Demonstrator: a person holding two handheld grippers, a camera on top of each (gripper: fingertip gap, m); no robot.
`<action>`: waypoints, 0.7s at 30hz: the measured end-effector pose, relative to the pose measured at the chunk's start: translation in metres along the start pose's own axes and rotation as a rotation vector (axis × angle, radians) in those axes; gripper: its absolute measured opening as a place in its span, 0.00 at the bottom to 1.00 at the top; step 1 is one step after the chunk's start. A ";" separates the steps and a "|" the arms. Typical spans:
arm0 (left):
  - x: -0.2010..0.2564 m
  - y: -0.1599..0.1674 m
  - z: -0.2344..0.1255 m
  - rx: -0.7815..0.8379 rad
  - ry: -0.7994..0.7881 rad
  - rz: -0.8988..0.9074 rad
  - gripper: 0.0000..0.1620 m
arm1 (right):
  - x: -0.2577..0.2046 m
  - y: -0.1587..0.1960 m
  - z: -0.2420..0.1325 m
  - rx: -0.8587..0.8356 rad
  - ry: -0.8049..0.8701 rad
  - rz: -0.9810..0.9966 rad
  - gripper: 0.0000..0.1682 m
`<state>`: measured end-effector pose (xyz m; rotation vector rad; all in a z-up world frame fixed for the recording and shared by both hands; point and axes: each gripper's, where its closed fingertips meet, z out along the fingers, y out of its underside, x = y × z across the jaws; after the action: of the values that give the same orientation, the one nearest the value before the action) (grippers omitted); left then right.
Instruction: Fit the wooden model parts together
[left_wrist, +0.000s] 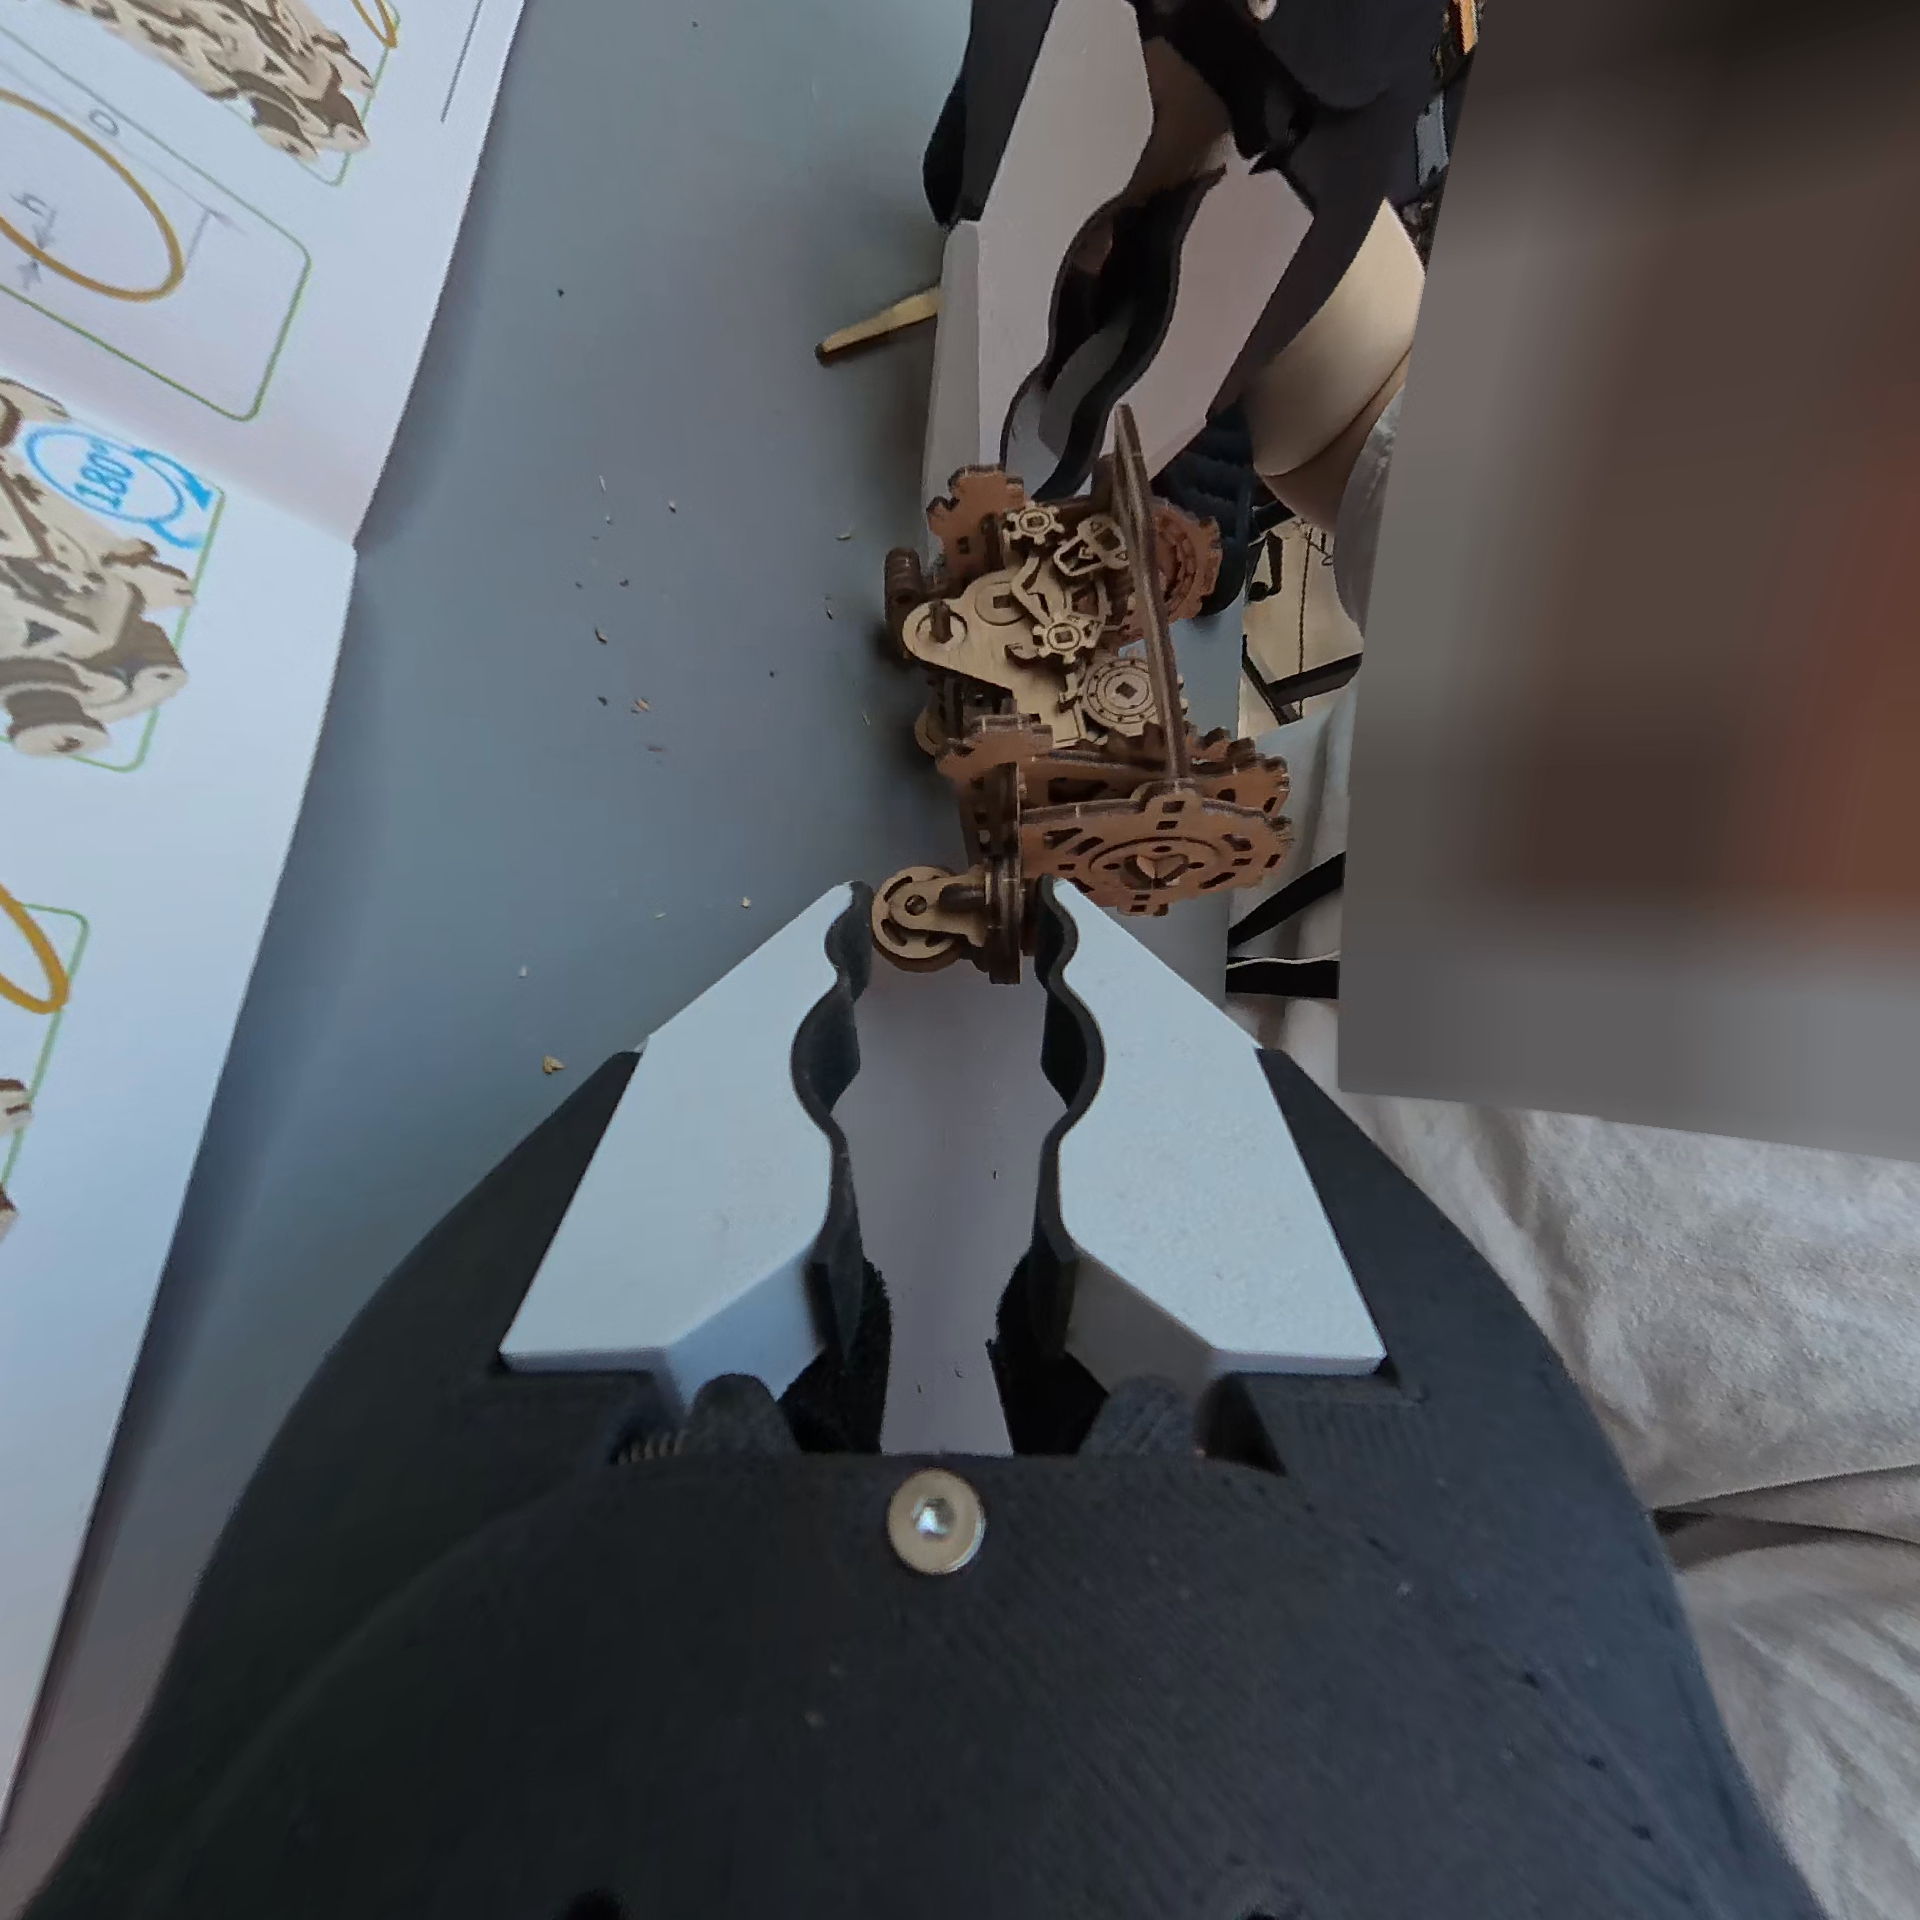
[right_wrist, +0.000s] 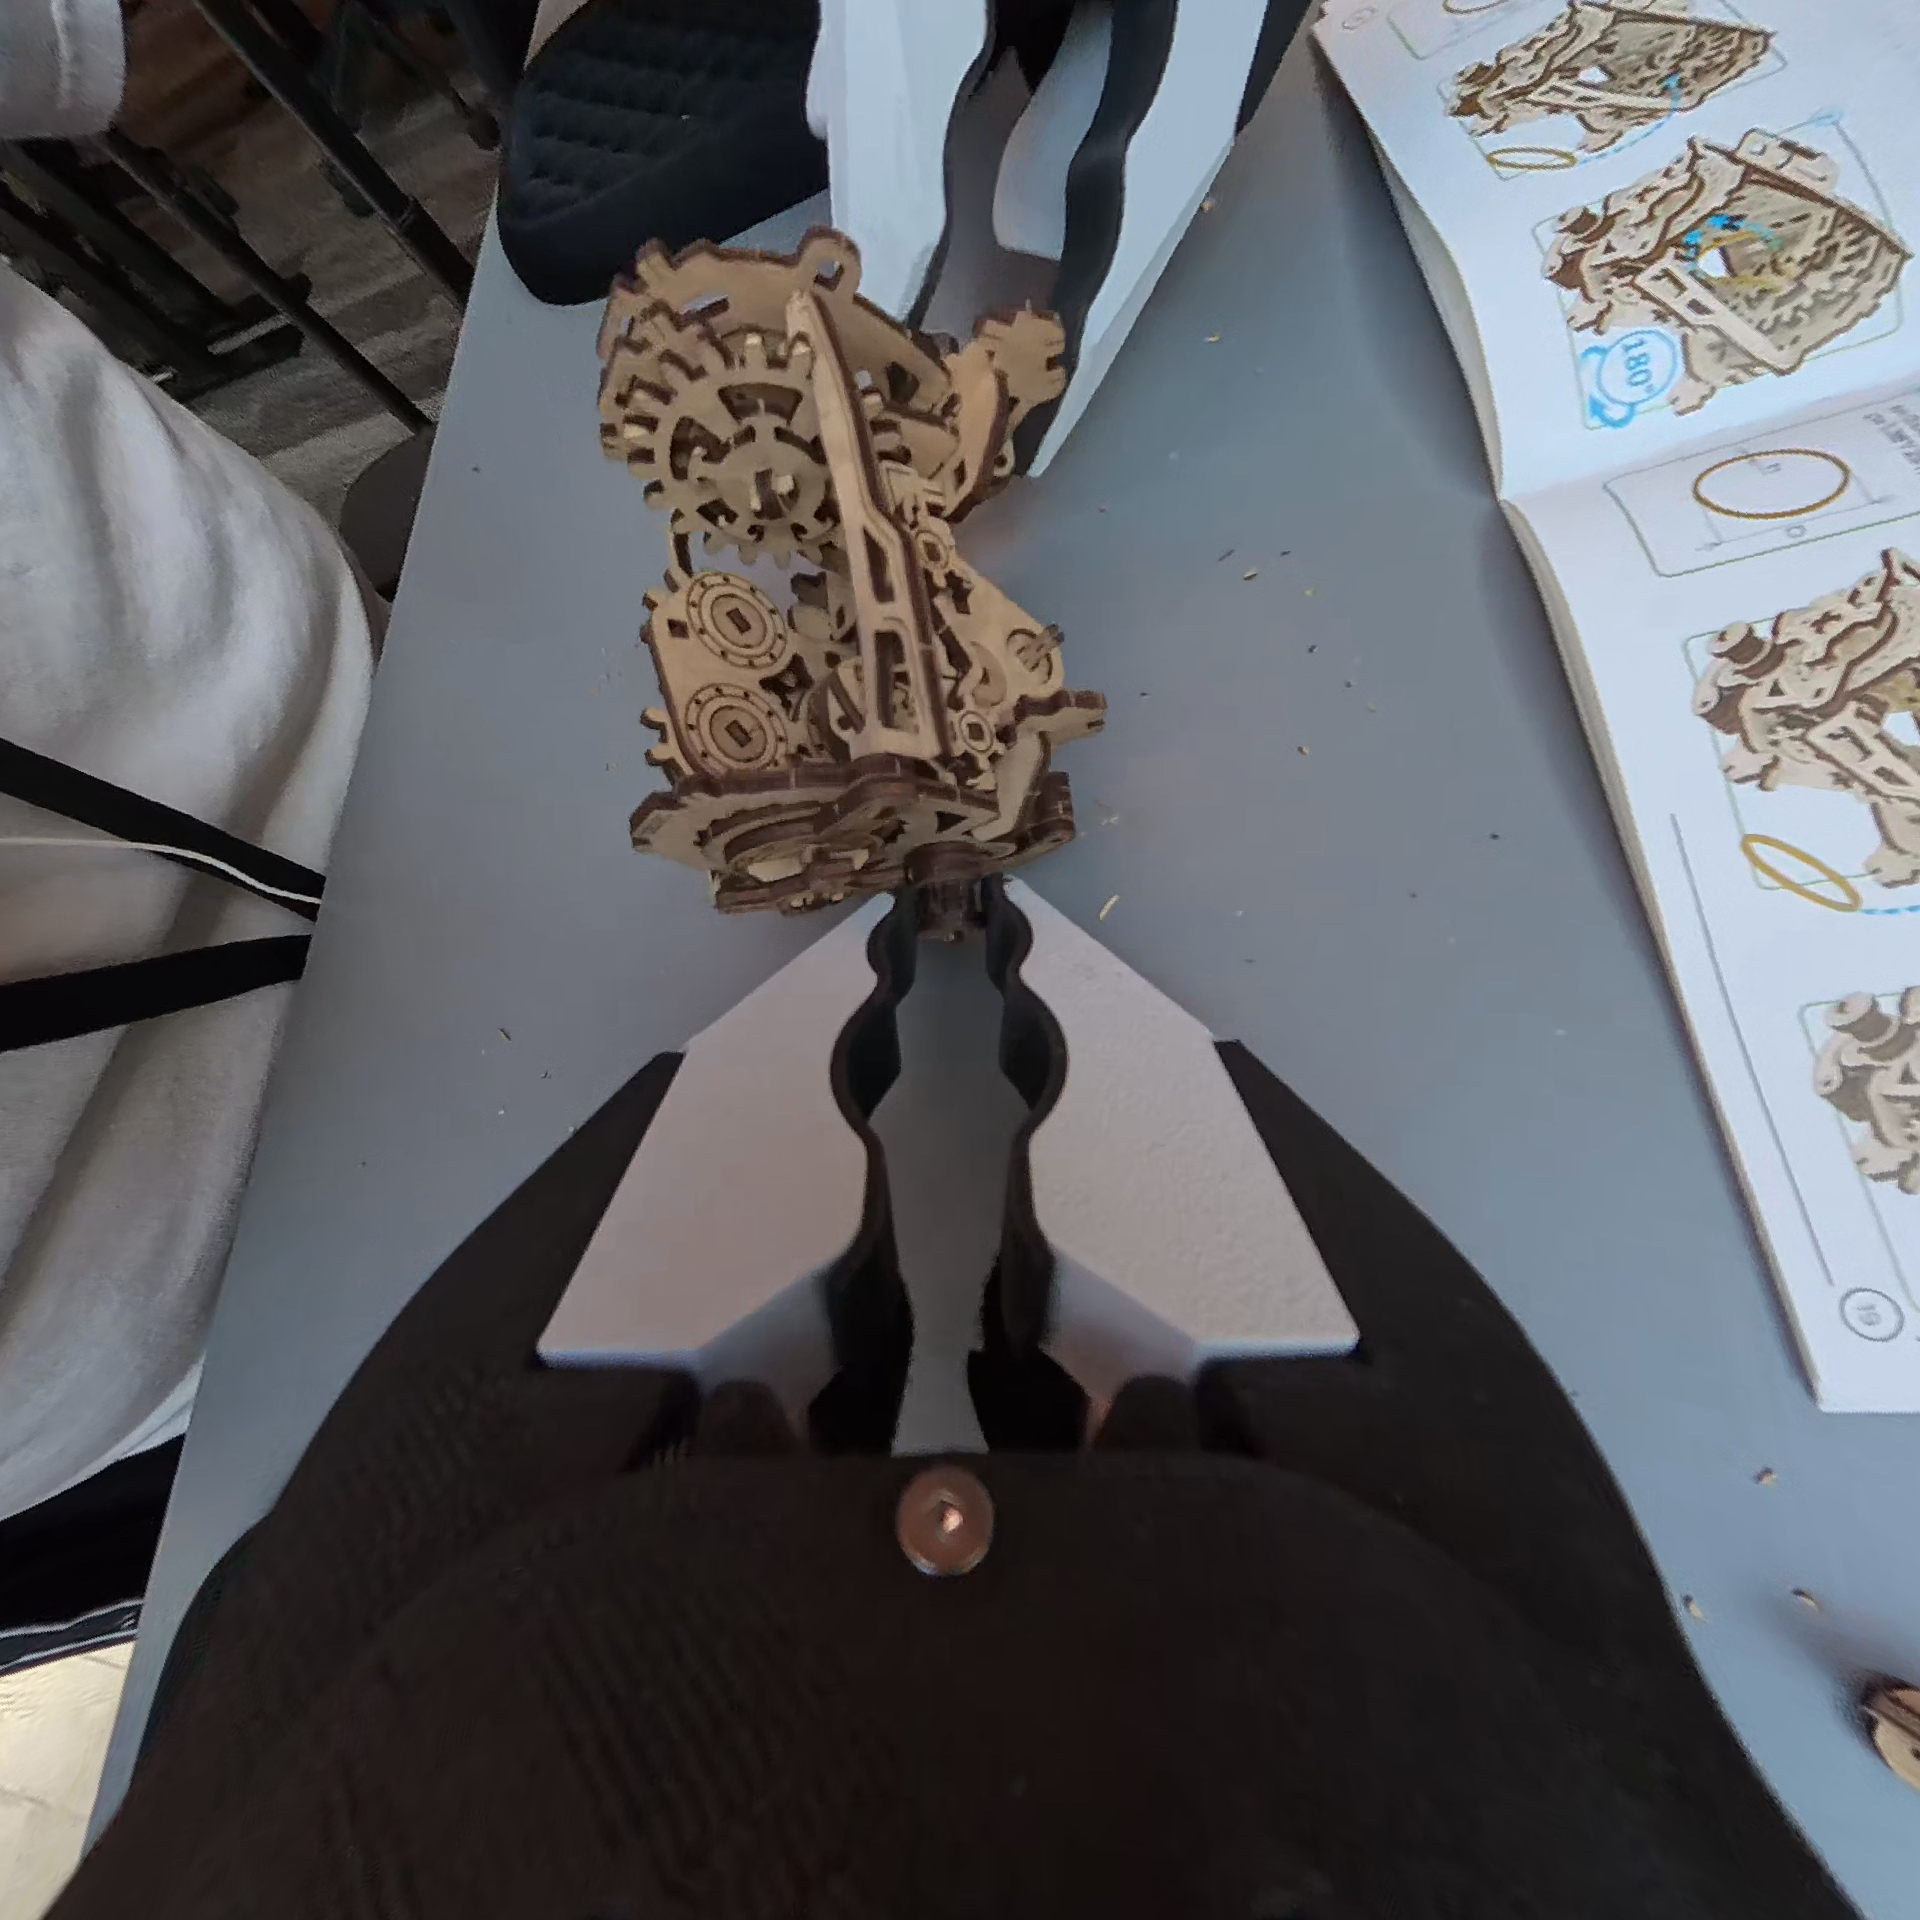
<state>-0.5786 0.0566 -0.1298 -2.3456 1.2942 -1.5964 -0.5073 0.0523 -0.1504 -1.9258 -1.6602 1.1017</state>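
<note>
The wooden gear model (left_wrist: 1081, 665) is held in the air over the grey table (left_wrist: 623, 727) between both grippers. My left gripper (left_wrist: 951, 914) is shut on the model's near end, beside a small wheel (left_wrist: 914, 925). My right gripper (right_wrist: 948, 920) is shut on a small tab at the edge of the model's base (right_wrist: 831, 852). In the right wrist view the model (right_wrist: 831, 582) shows its gears and an upright strut. Each gripper also shows at the far end of the other's view, the right one (left_wrist: 1049, 468) and the left one (right_wrist: 987, 343).
An open instruction booklet (left_wrist: 156, 416) lies on the table and also shows in the right wrist view (right_wrist: 1714, 675). A loose wooden stick (left_wrist: 883, 322) lies past the model. A small wooden piece (right_wrist: 1891, 1735) sits at the table's near right. Wood crumbs are scattered about. A person's white clothing (right_wrist: 156, 727) borders the table edge. One gripper's finger ends stand about 9 cm off the other's. My right tips are roughly 15 cm from the small wooden piece (right_wrist: 1891, 1735).
</note>
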 end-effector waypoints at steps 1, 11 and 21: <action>-0.001 -0.002 -0.001 0.015 0.006 -0.017 0.18 | 0.000 0.000 0.000 -0.003 0.009 -0.014 0.07; -0.006 -0.008 -0.002 0.115 0.048 -0.092 0.18 | 0.005 0.001 0.000 0.001 0.040 -0.015 0.07; -0.003 -0.006 0.000 0.119 0.029 -0.079 0.18 | 0.010 0.001 -0.004 0.011 0.085 -0.035 0.10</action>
<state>-0.5751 0.0625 -0.1294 -2.3384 1.0915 -1.6843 -0.5041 0.0622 -0.1516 -1.9020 -1.6326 1.0001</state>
